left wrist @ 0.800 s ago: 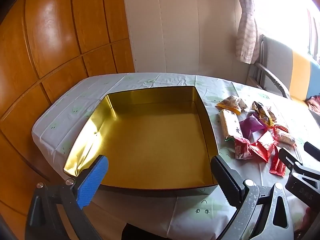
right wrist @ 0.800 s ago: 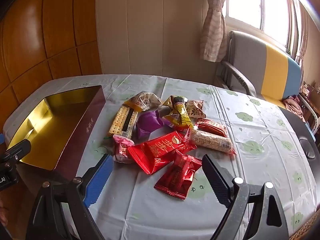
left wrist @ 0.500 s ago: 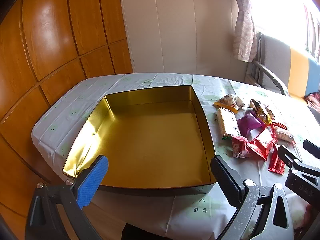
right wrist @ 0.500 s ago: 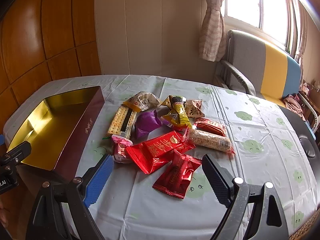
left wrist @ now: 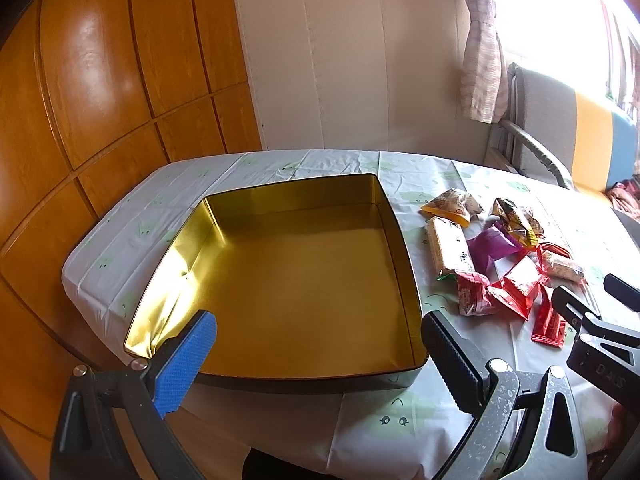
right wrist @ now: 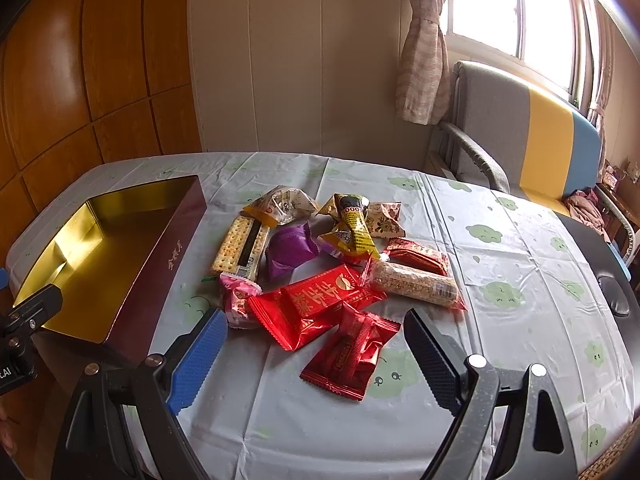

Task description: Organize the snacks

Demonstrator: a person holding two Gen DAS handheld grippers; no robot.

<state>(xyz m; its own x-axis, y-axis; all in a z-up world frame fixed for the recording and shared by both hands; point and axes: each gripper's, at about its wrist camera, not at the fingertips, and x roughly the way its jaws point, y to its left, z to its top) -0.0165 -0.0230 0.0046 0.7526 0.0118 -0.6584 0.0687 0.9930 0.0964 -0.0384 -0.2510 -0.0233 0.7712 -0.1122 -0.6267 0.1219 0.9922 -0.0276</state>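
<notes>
Beside one gold tin point(left wrist: 280, 280), ten snack packets point(right wrist: 320, 300); both grippers' jaws wide, empty.

A: Tin point(left wrist: 280, 292) sits at the table's point(right wrist: 520, 264) left edge, nothing in it, walls all round.
B: Snack pile point(right wrist: 328, 276) crowds the middle, just right of the tin; bare cloth runs along the near and right edges.
</notes>
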